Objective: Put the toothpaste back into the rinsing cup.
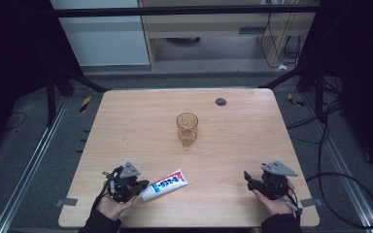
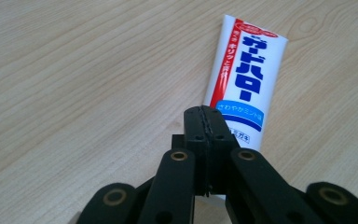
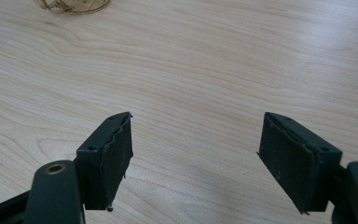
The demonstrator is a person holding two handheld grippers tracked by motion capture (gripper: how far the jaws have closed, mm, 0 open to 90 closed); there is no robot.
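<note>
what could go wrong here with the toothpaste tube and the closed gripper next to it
1. The left hand-held gripper is shut with its tip at the cap end of the toothpaste tube; pushing on would likely slide the tube rather than grasp it.
2. The tube lies flat on the table, so even opened jaws may skid off it.
3. The glass cup stands upright beyond it; a fast sweep could tip it.

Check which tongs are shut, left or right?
The left tongs: their jaws meet with nothing between them, tips just short of the toothpaste tube. The right tongs stand open over bare table.
</note>
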